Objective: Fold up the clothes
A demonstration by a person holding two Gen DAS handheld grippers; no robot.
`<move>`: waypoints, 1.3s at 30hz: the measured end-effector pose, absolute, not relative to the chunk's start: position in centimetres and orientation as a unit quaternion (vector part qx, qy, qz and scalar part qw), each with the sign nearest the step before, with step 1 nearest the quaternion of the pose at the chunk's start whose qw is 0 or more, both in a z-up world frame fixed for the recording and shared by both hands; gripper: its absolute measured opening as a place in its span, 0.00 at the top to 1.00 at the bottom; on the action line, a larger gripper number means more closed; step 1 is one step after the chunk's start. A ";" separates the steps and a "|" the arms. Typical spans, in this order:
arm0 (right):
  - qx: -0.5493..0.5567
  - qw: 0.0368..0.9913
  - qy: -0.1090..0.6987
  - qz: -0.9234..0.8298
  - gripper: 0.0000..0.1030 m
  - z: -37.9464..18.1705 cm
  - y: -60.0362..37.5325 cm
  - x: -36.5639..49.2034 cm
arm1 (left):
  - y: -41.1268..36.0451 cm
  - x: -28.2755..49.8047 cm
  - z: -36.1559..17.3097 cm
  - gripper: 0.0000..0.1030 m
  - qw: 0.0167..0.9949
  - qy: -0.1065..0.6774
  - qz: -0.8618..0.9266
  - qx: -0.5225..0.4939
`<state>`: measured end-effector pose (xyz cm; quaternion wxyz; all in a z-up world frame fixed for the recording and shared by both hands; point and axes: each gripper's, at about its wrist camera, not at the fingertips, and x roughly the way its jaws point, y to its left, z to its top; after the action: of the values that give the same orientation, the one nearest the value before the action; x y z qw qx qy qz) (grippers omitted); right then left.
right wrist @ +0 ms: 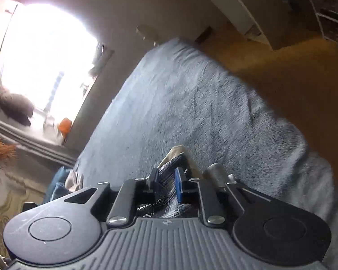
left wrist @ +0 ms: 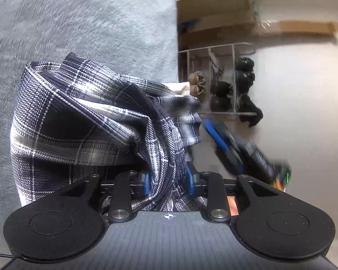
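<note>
A dark blue and white plaid garment (left wrist: 83,121) hangs bunched in front of the left wrist camera, above a grey fleece blanket (left wrist: 78,22). My left gripper (left wrist: 167,180) is shut on a gathered fold of it, cloth spilling over both blue pads. Beyond the fold, the other gripper (left wrist: 243,153) shows blurred at the right. In the right wrist view my right gripper (right wrist: 166,184) is shut on another part of the plaid garment (right wrist: 169,173), with a pale lining showing at the tip. The grey blanket (right wrist: 191,103) lies below it.
A wire shoe rack (left wrist: 225,81) with dark shoes stands against a white wall, cardboard boxes (left wrist: 214,11) beside it. In the right wrist view there is brown carpet (right wrist: 281,72), a bright window (right wrist: 42,60), white furniture (right wrist: 236,6) and blue cloth (right wrist: 58,184) beside the bed.
</note>
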<state>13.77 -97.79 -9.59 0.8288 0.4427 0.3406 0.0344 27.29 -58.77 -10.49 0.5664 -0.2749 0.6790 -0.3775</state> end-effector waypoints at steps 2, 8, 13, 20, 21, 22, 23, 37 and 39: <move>0.438 0.837 0.328 0.024 0.70 -8.5 -98.4 10.5 | -59.0 27.6 -10.8 0.67 0.558 0.688 -0.370 -0.280; 0.421 0.838 0.343 0.049 0.47 -7.6 -96.1 3.7 | -59.2 28.1 -11.1 0.64 0.543 0.710 -0.338 -0.294; 0.344 0.855 0.370 0.121 0.24 -7.1 -90.9 3.5 | -59.8 28.0 -10.8 0.64 0.551 0.717 -0.324 -0.278; 0.174 0.896 0.379 0.149 0.11 -4.8 -86.8 4.8 | -59.9 28.4 -10.9 0.72 0.556 0.719 -0.325 -0.261; 0.134 0.903 0.381 0.149 0.08 -4.4 -85.8 5.0 | -59.9 28.4 -10.9 0.73 0.555 0.718 -0.328 -0.260; 0.095 0.907 0.381 0.149 0.07 -4.2 -84.8 5.2 | -59.8 28.5 -11.0 0.73 0.554 0.718 -0.330 -0.261; 0.062 0.910 0.381 0.153 0.05 -4.0 -83.8 5.3 | -59.6 28.6 -11.1 0.74 0.552 0.719 -0.333 -0.262; -0.006 0.882 0.462 0.092 0.65 -4.4 -79.5 8.9 | -58.6 30.4 -11.4 0.81 0.492 0.744 -0.341 -0.297; 0.036 0.882 0.463 0.076 0.64 -3.6 -80.4 8.9 | -59.1 31.0 -11.3 0.76 0.481 0.751 -0.335 -0.304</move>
<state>8.93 -80.41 -3.61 0.8823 0.0365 0.4632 0.0756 30.96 -59.12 -11.27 0.4814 -0.3039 0.7506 -0.3354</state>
